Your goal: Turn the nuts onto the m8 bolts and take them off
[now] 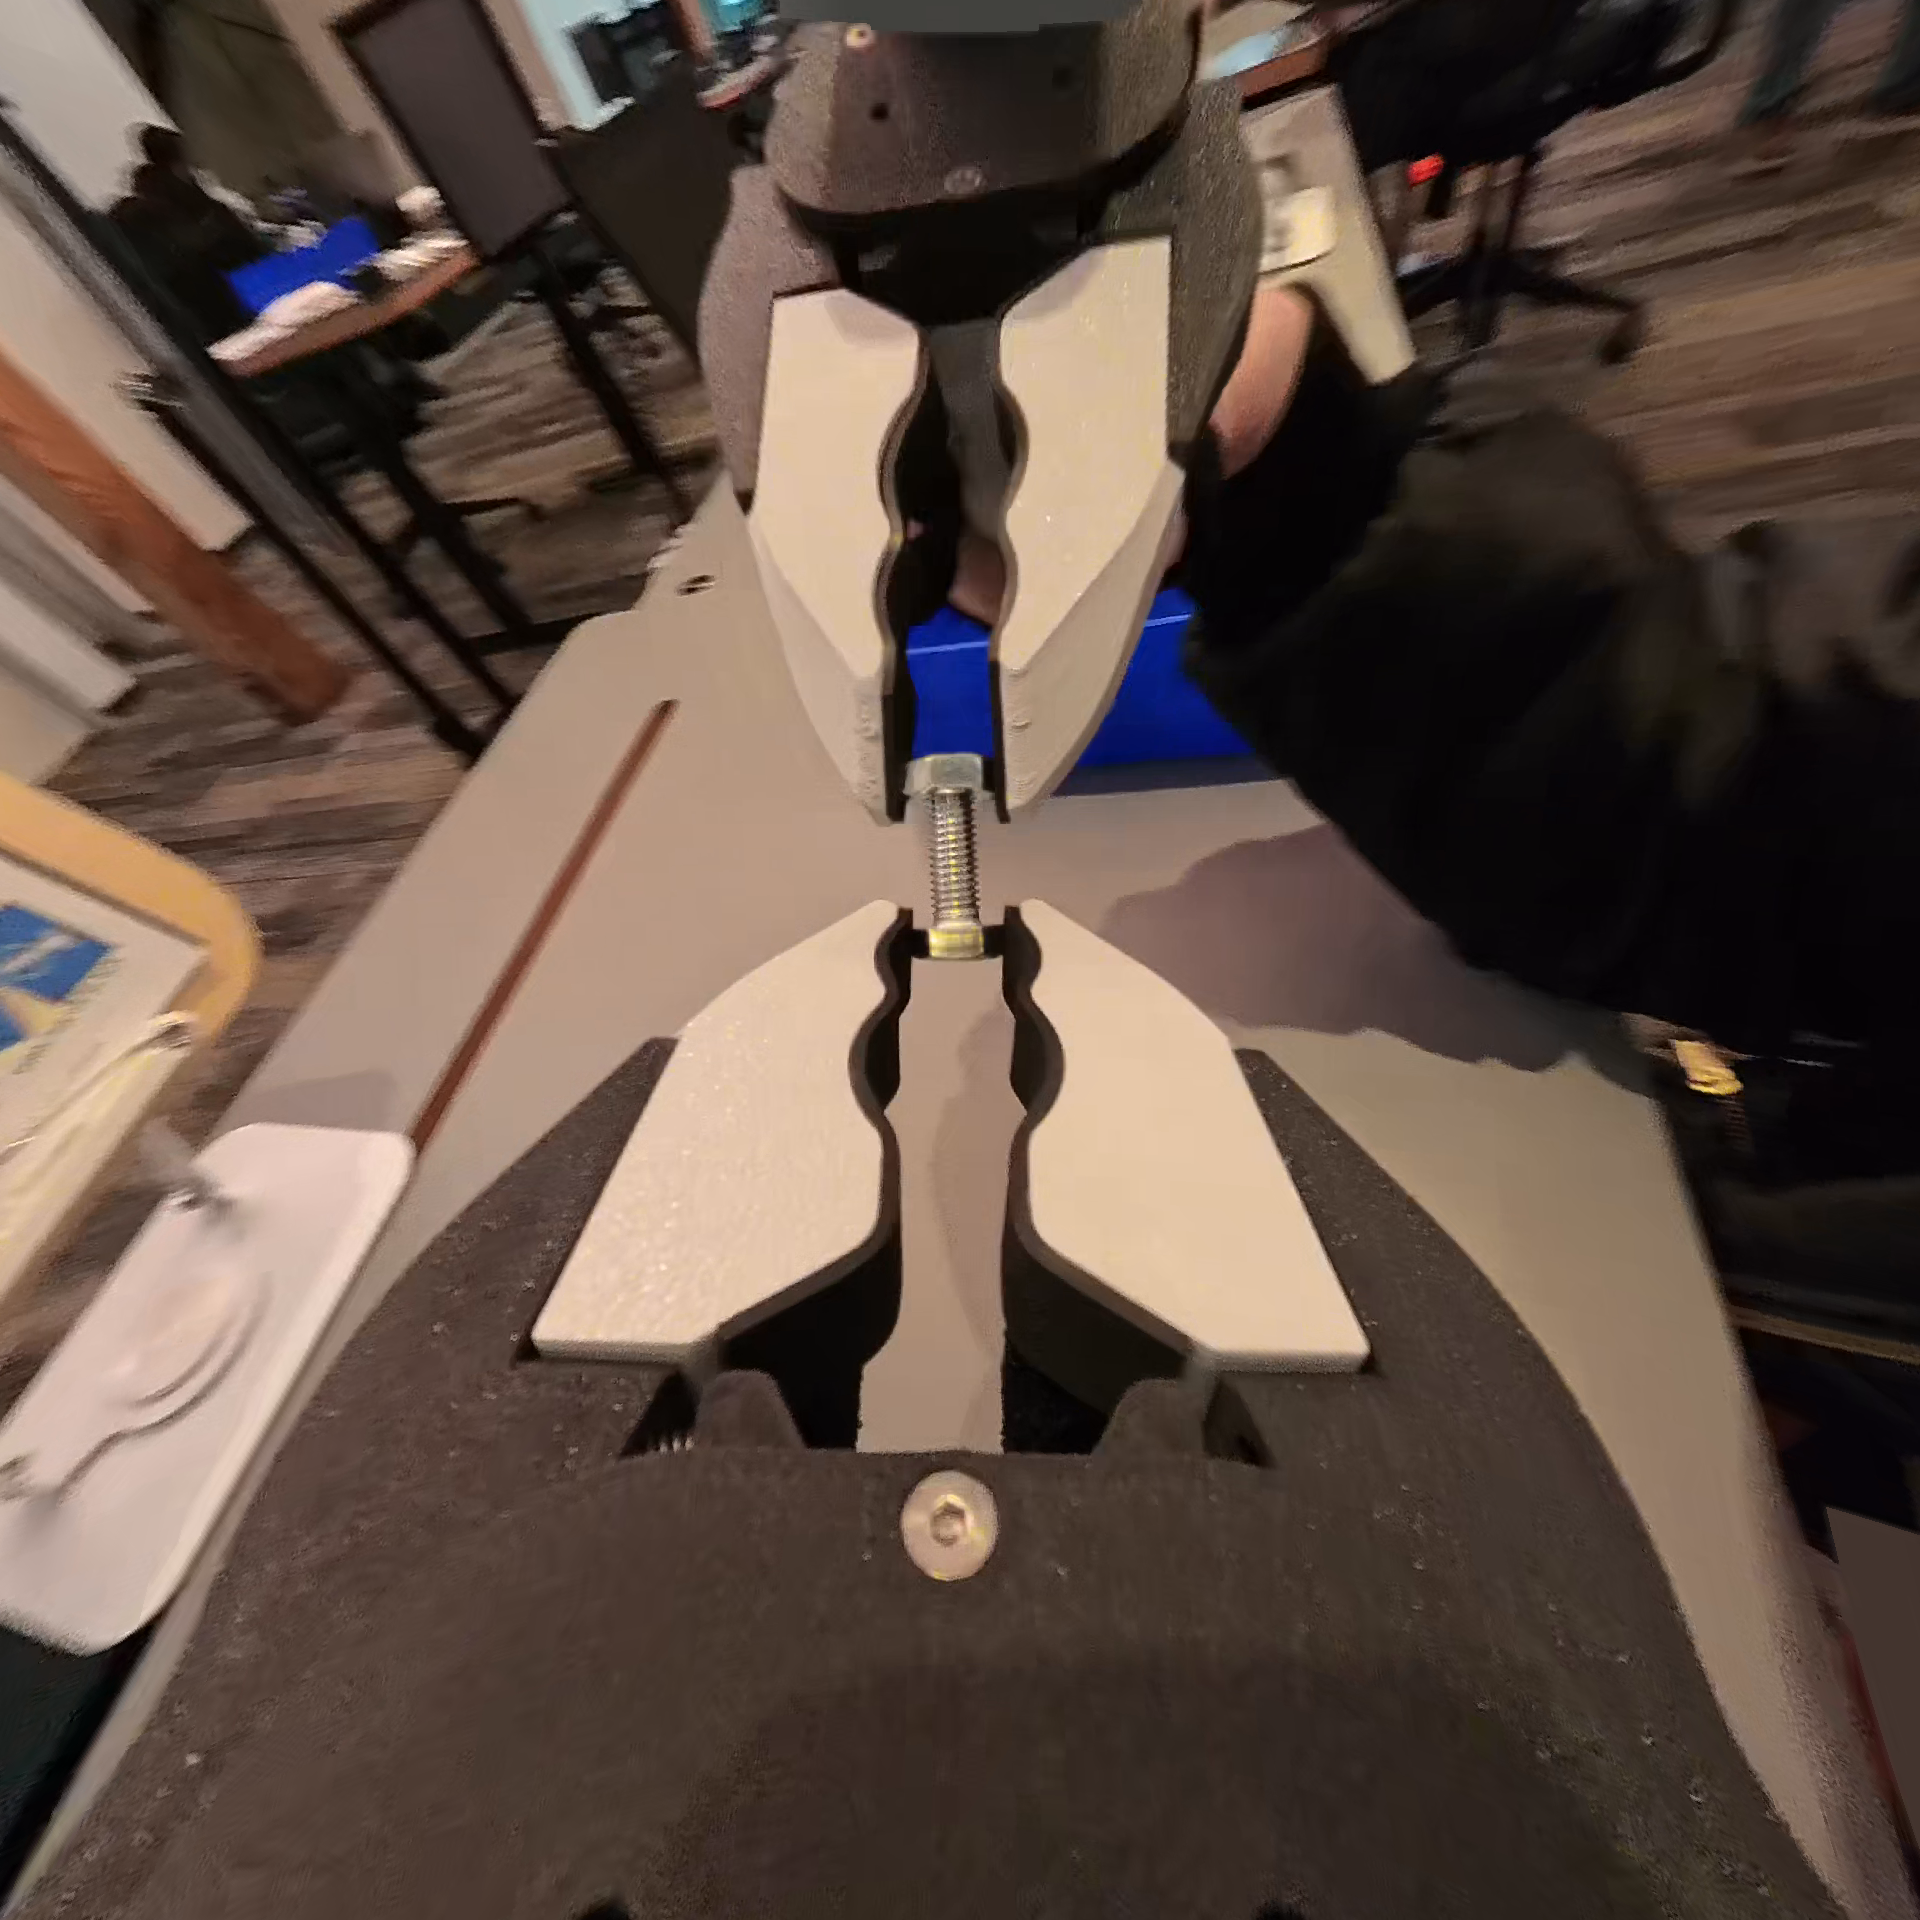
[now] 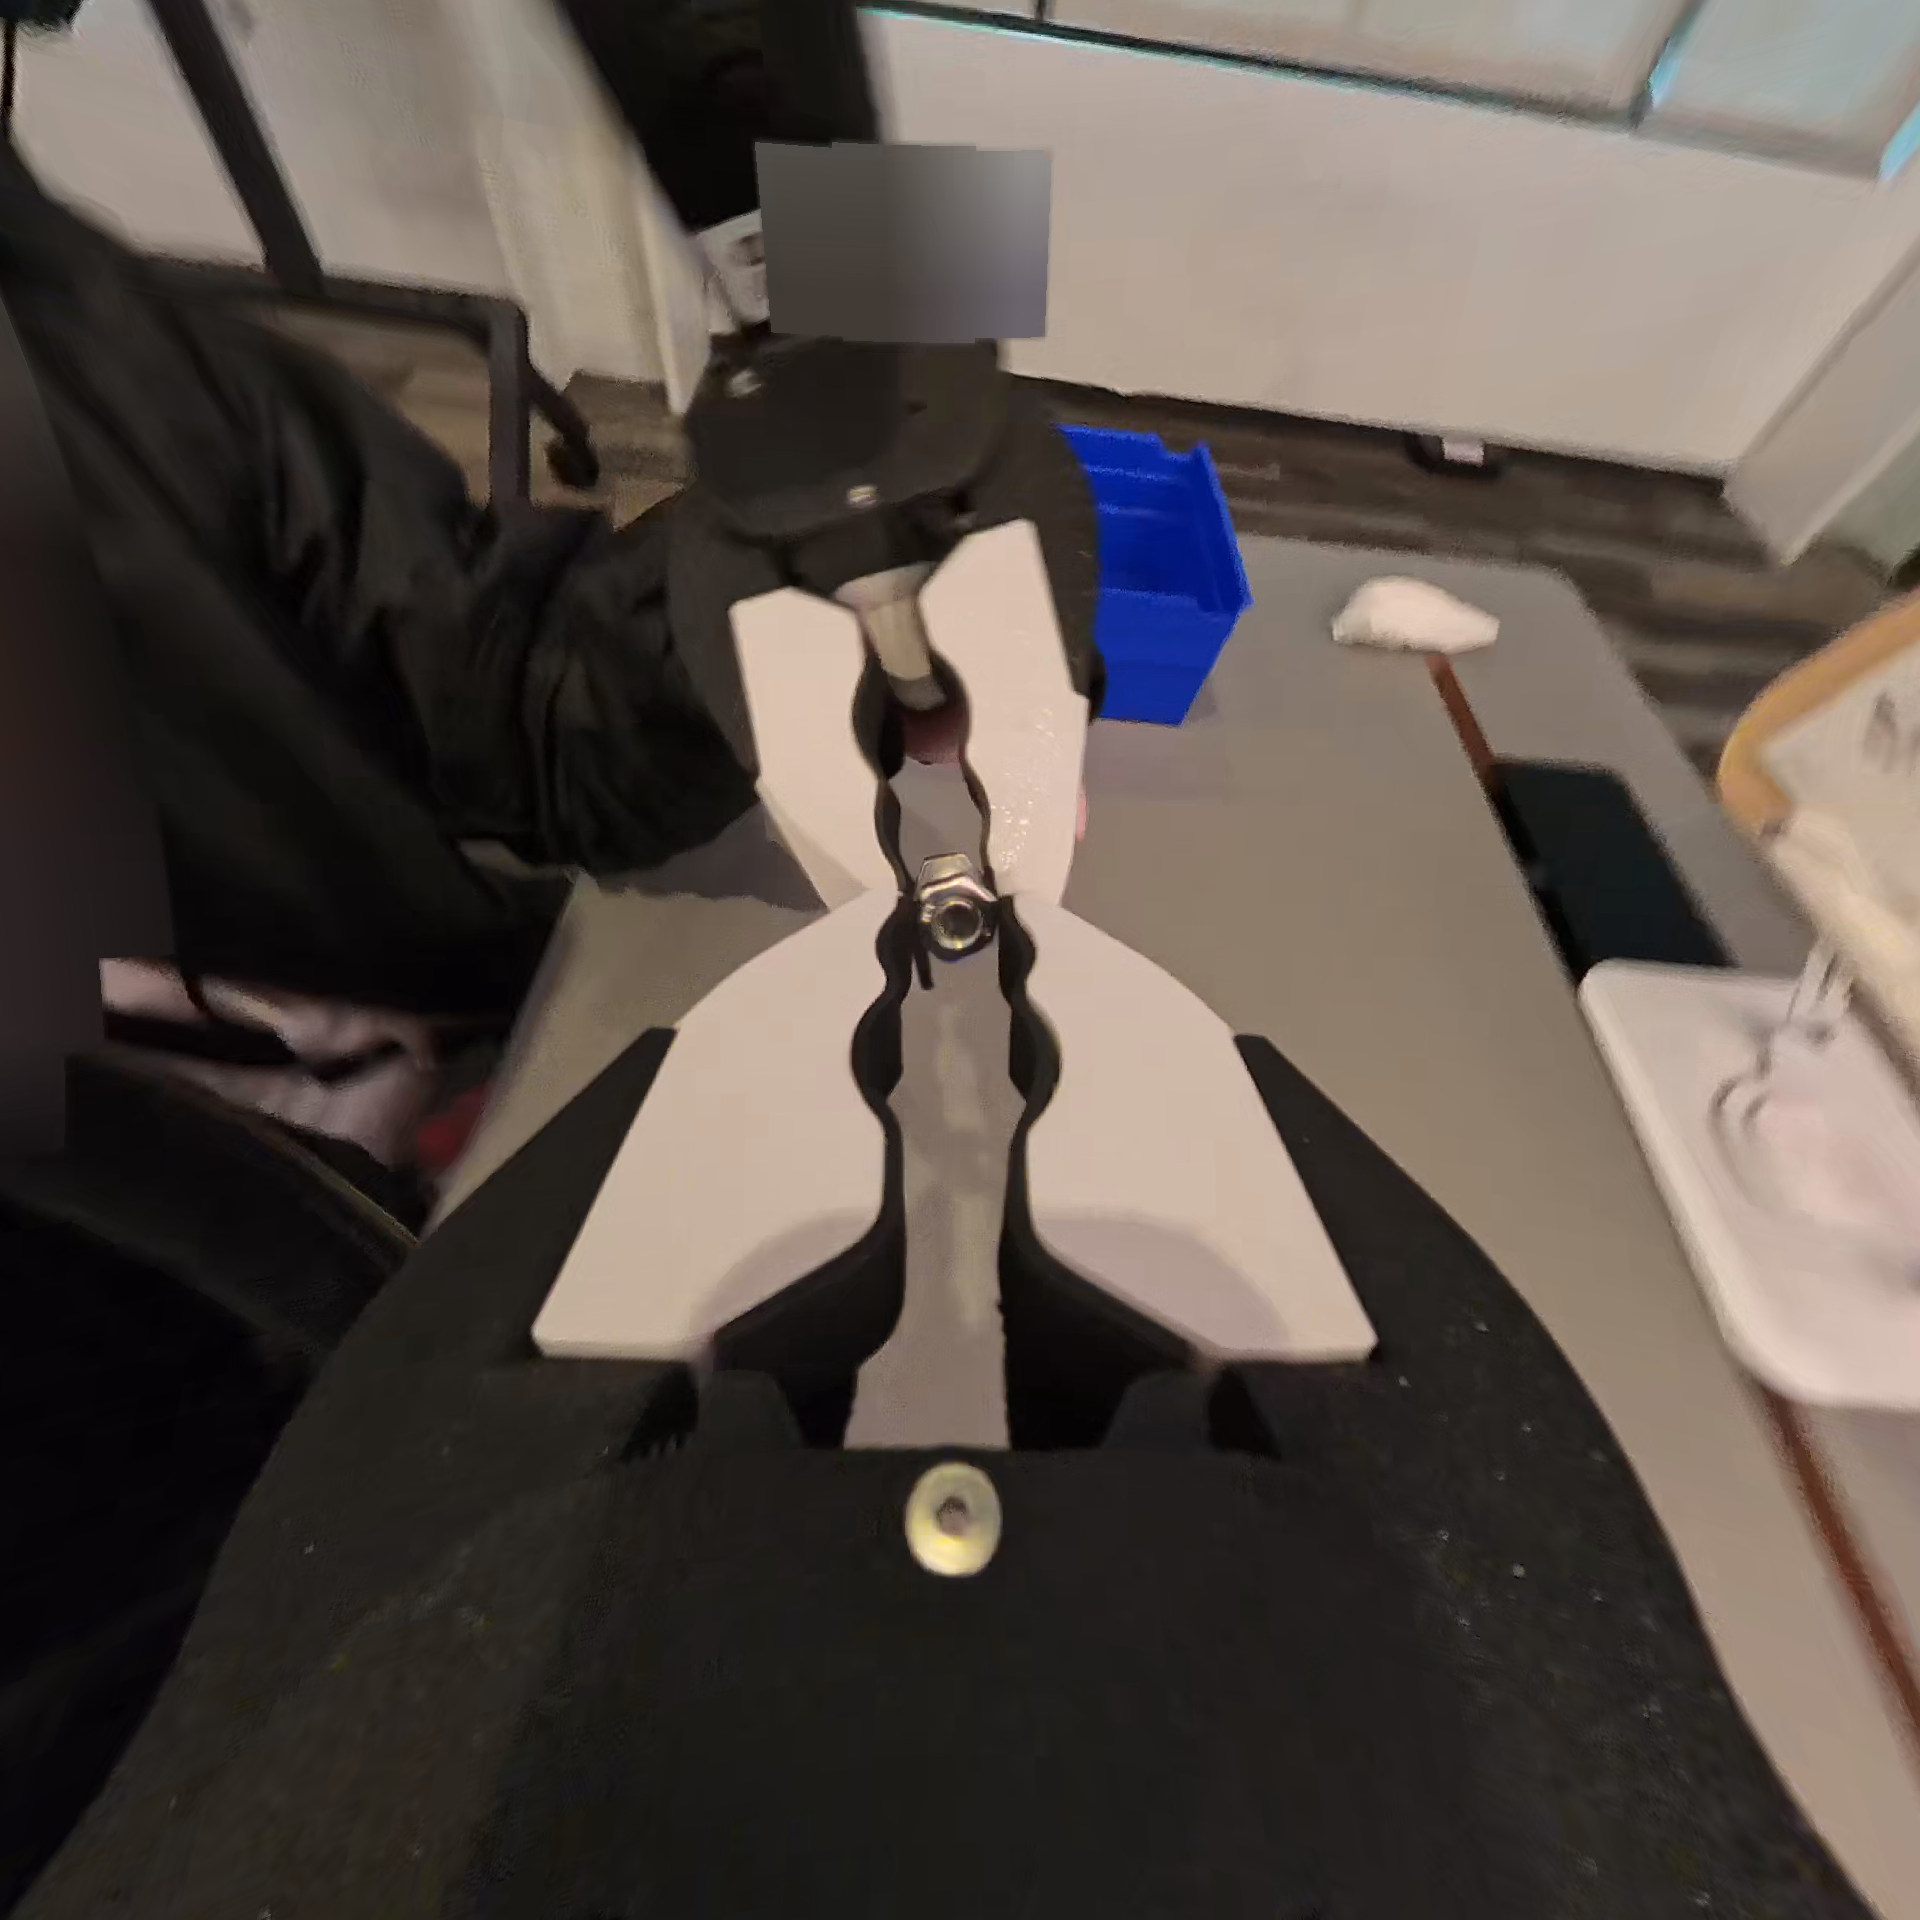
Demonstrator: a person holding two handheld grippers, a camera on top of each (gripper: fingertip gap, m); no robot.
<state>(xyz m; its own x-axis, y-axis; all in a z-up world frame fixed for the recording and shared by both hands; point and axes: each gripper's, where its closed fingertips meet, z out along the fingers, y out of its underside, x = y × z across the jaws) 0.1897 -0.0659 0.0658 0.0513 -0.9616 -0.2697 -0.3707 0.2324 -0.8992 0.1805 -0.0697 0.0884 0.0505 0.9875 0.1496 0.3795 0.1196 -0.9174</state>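
A silver bolt [image 1: 943, 862] hangs in the air between my two grippers above the grey table [image 1: 665, 831]. My left gripper [image 1: 956, 940] is shut on the bolt's hex head [image 1: 958, 943], with both pads pressed on it. My right gripper [image 1: 943, 790] faces it from the far side and is shut on the nut [image 1: 943, 774] at the end of the thread. In the right wrist view my right gripper [image 2: 954, 927] clamps the nut [image 2: 954, 923] seen face-on. The bolt head [image 2: 943, 868] sits just behind it in the left gripper [image 2: 940, 875].
A blue bin [image 1: 1122, 686] stands on the table behind the grippers; it also shows in the right wrist view [image 2: 1153, 582]. A white tray [image 1: 208, 1351] sits at the table edge. A white cloth [image 2: 1413, 618] lies at the far end. A person's dark sleeve [image 1: 1507, 727] is close by. My left and right fingertips are right by each other.
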